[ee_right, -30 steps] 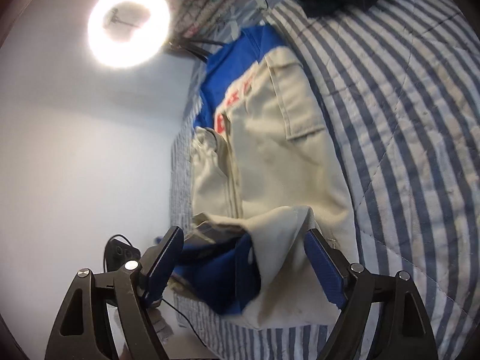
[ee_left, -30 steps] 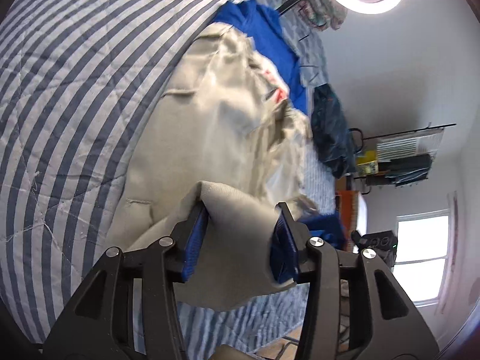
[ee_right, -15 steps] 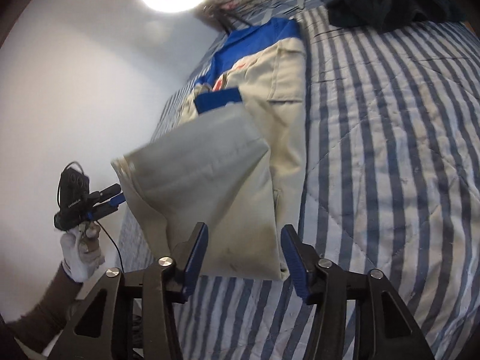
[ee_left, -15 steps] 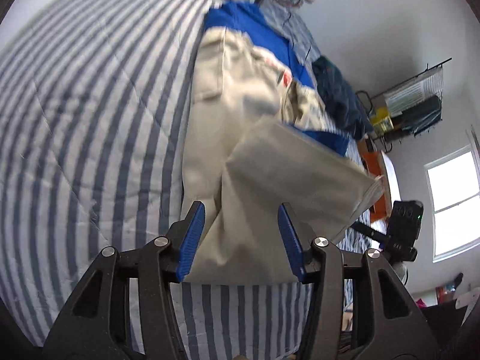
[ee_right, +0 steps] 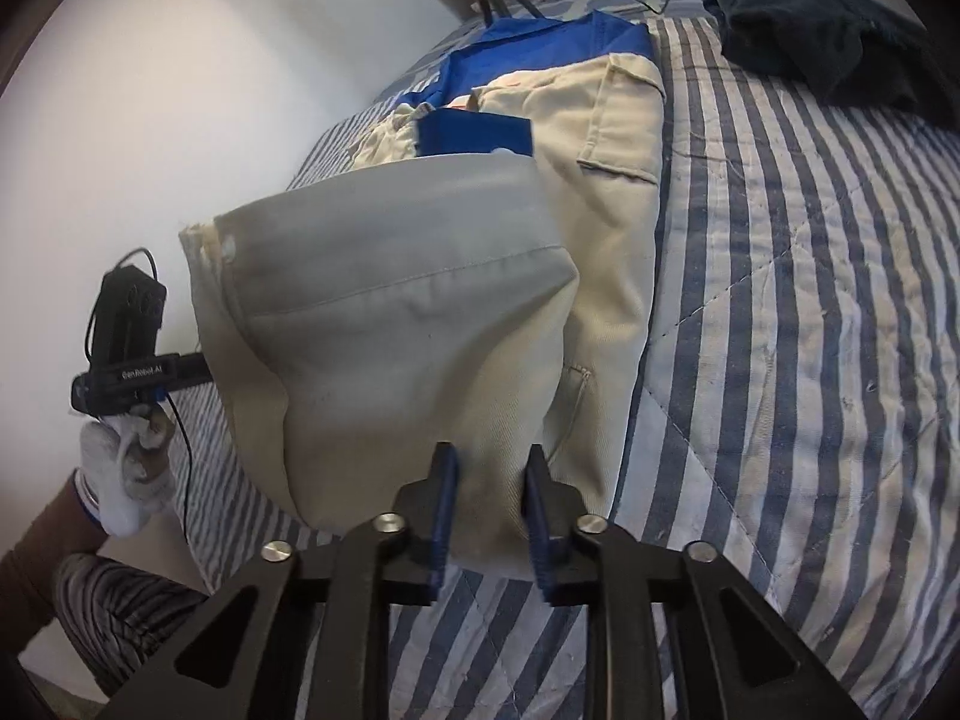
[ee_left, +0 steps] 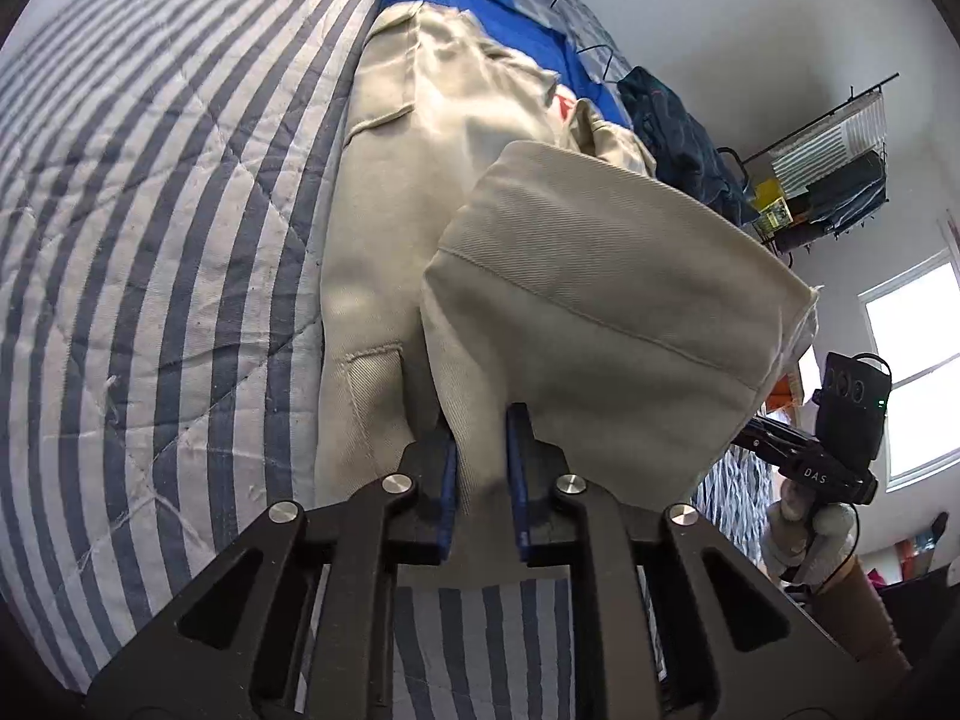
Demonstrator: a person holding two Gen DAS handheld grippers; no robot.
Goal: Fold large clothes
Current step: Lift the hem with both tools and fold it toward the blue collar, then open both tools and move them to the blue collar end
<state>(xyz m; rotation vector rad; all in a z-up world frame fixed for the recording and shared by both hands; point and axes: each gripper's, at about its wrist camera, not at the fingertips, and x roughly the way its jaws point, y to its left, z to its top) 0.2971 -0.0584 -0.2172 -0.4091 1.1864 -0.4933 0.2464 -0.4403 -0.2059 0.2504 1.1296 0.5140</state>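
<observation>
Left gripper (ee_left: 483, 468): its jaws are closing on the hem of the beige trousers (ee_left: 456, 192); the blue pads (ee_left: 517, 468) press the cloth from both sides. Half a second earlier the pads stood apart with the hem loose between them.

Right gripper (ee_right: 489, 510): its jaws are closing too, with the other end of the same hem between the pads, and the cloth is pinched there. One second earlier this claw was wide open.

Beige trousers: they lie along the striped quilt (ee_left: 150, 240), from 6 o'clock up to 12 o'clock in both views. The lower leg part is lifted and bends back over the rest, stretched between the two grippers. Before, this flap hung looser and more flat.

Blue garment (ee_left: 516, 6): under the trousers at 12 o'clock, same place as before. In the right view a blue piece (ee_right: 474, 132) shows just above the lifted flap.

Dark clothes (ee_right: 828, 48): on the quilt at 1 o'clock in the right view, well apart from the trousers.

Person's gloved hand (ee_right: 120, 480): at 9 o'clock in the right view, it holds the left gripper's handle.
</observation>
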